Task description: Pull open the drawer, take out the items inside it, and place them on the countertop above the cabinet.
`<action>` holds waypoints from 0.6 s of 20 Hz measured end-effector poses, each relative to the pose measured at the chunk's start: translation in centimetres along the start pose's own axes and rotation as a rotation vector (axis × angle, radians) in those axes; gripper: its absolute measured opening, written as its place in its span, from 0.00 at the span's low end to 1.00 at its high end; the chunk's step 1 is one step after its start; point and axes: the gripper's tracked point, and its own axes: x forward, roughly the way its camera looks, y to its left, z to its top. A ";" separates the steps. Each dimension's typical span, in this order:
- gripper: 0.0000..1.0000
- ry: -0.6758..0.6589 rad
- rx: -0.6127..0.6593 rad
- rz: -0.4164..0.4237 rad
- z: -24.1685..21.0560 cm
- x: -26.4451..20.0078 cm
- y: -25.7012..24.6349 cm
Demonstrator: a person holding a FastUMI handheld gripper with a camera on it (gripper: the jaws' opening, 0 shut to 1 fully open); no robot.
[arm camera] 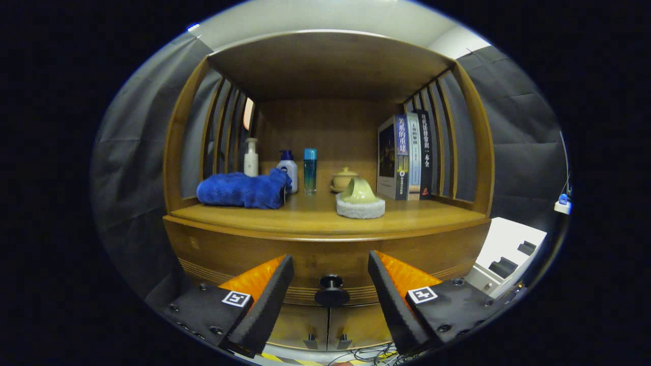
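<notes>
Beyond the tool [330,300], from left to right on the tabletop [305,219] lie a blue towel [241,189], bottles [287,170] and a green scrubber [360,198], with books [407,157] standing last. The tool's fingers stand apart, empty, flanking the drawer's dark round knob [331,291], likely lined up for a pull or just let go. The drawer front [325,256] sits flush, shut.

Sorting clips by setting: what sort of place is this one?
Likely a staged home corner in a booth: a wooden cabinet with books, bottles and a blue towel. The open gripper faces its drawer knob.
</notes>
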 end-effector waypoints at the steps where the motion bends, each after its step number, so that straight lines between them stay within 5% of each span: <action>1: 0.97 -0.014 0.010 0.008 1.1 -1.3 0.2; 12: 0.96 -0.092 0.011 0.047 9.6 -16.7 0.5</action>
